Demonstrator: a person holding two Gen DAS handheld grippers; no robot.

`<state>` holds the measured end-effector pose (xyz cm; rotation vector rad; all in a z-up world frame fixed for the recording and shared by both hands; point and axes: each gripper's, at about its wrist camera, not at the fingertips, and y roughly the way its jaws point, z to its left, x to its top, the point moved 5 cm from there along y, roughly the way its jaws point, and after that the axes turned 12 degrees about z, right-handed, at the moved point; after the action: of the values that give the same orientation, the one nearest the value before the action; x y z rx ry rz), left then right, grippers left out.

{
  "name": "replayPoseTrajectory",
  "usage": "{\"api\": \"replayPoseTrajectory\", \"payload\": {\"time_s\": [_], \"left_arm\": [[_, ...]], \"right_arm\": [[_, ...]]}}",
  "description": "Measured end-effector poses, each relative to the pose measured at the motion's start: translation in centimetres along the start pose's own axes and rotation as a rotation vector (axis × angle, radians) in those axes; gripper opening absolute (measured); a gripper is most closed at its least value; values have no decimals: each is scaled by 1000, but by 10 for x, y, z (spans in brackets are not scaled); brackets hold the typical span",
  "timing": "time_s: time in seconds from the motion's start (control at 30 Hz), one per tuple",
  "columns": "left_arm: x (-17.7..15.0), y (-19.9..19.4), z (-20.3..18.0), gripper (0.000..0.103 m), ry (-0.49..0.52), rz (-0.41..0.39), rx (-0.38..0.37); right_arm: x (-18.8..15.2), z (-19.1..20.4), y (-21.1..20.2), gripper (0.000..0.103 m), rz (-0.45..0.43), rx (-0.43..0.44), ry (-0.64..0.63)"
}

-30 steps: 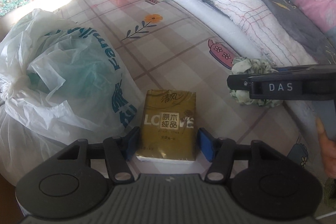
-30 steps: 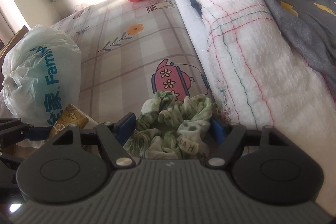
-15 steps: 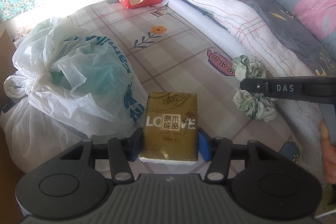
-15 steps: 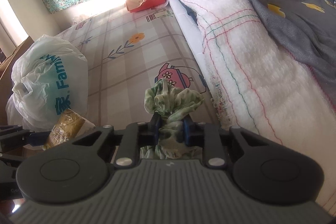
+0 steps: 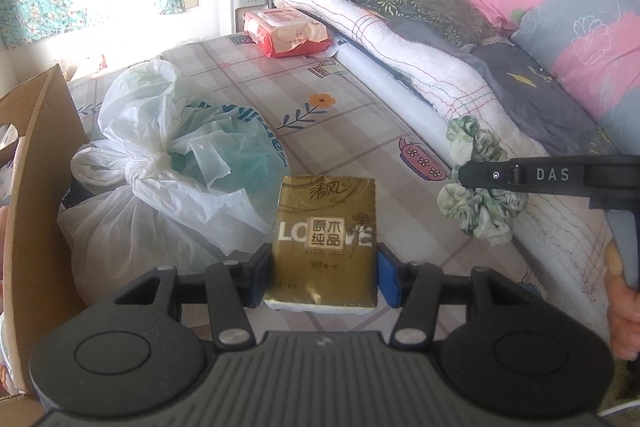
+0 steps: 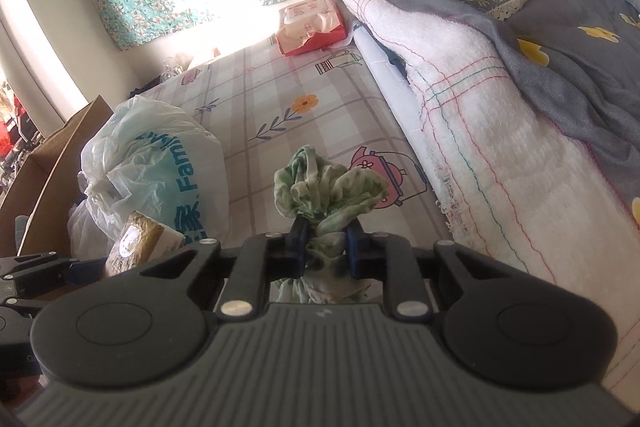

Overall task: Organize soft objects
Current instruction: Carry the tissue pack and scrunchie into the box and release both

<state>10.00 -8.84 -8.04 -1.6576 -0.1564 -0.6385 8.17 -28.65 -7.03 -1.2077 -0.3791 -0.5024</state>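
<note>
Since 1 second ago, both items have risen off the mattress. My right gripper is closing, pinching the green scrunchie; my left gripper clamps the gold tissue pack. Both, I judge, are ready for sorting.

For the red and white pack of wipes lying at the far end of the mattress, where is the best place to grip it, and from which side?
Grip the wipes pack across its narrower width, coming down from above on the open mattress side. It lies flat, and the rolled white blanket crowds its right edge, so probably only the near and left sides leave room for a tool.
</note>
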Motion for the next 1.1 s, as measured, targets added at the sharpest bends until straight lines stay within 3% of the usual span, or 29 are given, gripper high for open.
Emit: {"api": "replayPoseTrajectory", "payload": {"time_s": [0.37,0.7,0.9,1.1], "left_arm": [[-6,-58,44,54,-109,-126,14],[-36,-113,133,54,-310,-228,99],[-61,-144,199,54,-411,-220,207],[-88,-154,258,54,-472,-119,296]], "right_arm": [[21,72,-37,17,-54,109,-126],[34,202,-41,17,-41,255,-355],[35,290,-26,17,35,375,-469],[15,380,8,17,256,528,-540]]}}
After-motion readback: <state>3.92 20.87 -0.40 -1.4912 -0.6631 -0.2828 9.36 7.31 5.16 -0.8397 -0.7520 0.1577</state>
